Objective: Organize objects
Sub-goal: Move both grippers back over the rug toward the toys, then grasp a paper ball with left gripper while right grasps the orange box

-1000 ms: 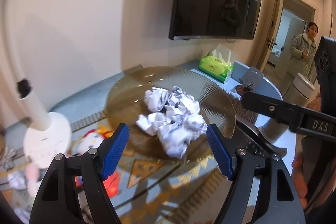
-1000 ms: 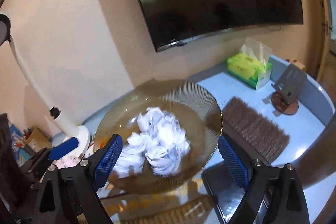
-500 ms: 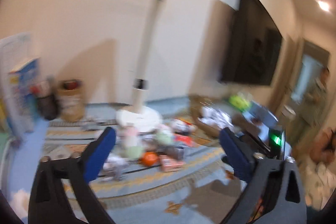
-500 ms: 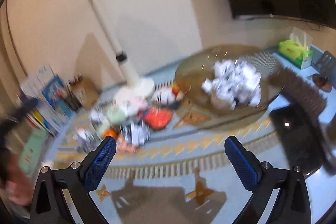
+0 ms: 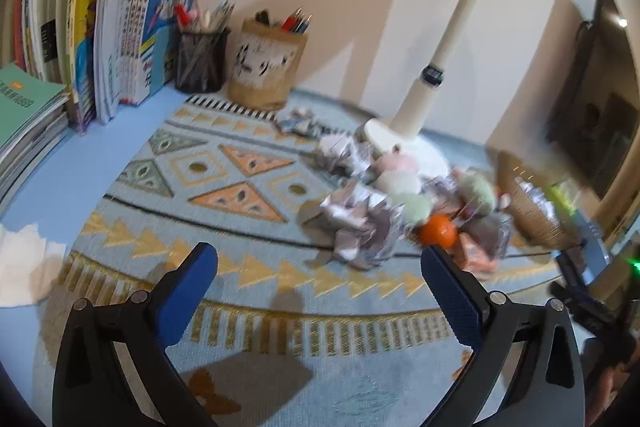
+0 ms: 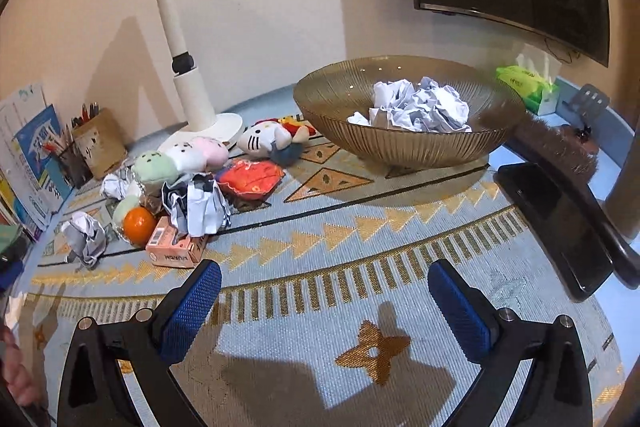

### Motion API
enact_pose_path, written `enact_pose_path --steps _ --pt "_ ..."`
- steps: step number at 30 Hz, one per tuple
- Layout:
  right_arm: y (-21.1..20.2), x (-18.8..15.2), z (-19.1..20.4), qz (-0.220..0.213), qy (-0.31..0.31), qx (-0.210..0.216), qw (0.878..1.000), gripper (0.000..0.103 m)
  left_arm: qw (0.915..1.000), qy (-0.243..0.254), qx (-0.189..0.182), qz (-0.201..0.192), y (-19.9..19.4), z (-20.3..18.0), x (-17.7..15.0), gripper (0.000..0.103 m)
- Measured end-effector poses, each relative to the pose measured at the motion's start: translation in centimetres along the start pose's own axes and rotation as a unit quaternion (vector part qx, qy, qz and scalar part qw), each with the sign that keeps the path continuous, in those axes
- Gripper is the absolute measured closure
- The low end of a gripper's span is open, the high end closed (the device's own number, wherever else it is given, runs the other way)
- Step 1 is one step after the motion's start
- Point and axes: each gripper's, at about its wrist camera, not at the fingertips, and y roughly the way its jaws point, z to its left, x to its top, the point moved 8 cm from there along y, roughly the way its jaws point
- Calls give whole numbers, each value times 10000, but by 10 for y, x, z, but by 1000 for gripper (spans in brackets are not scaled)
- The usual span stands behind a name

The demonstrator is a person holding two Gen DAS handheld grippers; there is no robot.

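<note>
Both grippers are hanging over the patterned mat (image 6: 360, 267) with their blue fingers spread as wide as they go and nothing between them. The left gripper (image 5: 320, 283) is facing the clutter: a crumpled paper ball (image 5: 356, 223) is lying just ahead of its fingertips, a little toward the right finger, with an orange (image 5: 438, 231) beyond that finger. From the right gripper (image 6: 324, 301), another crumpled paper ball (image 6: 198, 207) is sitting ahead and off past its left finger, leaning on a small pink box (image 6: 176, 247), while the ribbed amber bowl (image 6: 320, 99) already holding paper wads is resting further ahead. The risk, I reckon, is that closing on such a springy, loosely folded wad could pinch only a flap, or nudge the orange rolling into the plush toys (image 6: 180, 159).
</note>
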Motion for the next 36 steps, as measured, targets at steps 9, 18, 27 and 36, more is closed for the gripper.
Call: enact_pose_path --steps 9,18,27,36 --pt "3 -2 11 45 -393 -329 9987 0 9997 183 -56 133 1 -9 -7 1" --pt "5 -3 10 141 -351 -275 9989 0 9997 216 -10 139 1 -11 -7 1" --pt "2 -2 14 82 -415 -223 9989 0 9994 287 -6 197 3 -12 -10 1" --pt "6 -7 25 291 -588 64 9978 0 9968 436 -188 648 13 -19 -14 1"
